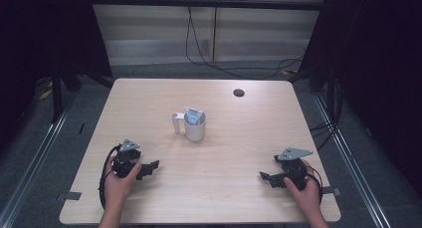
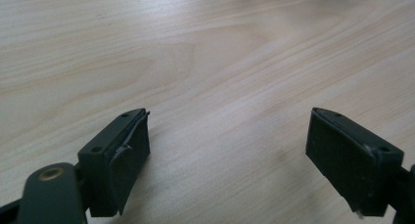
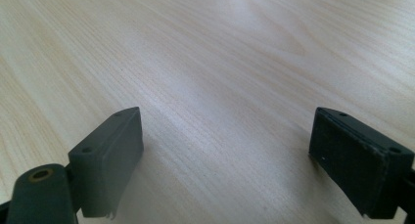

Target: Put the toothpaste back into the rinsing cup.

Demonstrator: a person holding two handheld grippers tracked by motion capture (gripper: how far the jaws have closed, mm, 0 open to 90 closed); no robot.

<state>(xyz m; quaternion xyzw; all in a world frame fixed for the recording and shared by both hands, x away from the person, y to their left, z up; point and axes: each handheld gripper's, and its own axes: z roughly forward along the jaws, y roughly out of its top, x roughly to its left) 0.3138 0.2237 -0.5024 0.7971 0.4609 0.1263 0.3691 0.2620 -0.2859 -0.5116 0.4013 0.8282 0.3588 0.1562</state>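
Both grippers (image 1: 149,167) (image 1: 266,177) agape (empty), mug (image 1: 195,128) beyond

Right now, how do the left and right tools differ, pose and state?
The left tool lies near the table's left front and points right, toward the middle; the right tool lies near the right front and points left. The left tool sits nearer the white mug than the right tool does. Shared: both are hand-held, low over the wood, with jaws wide apart and nothing between them.
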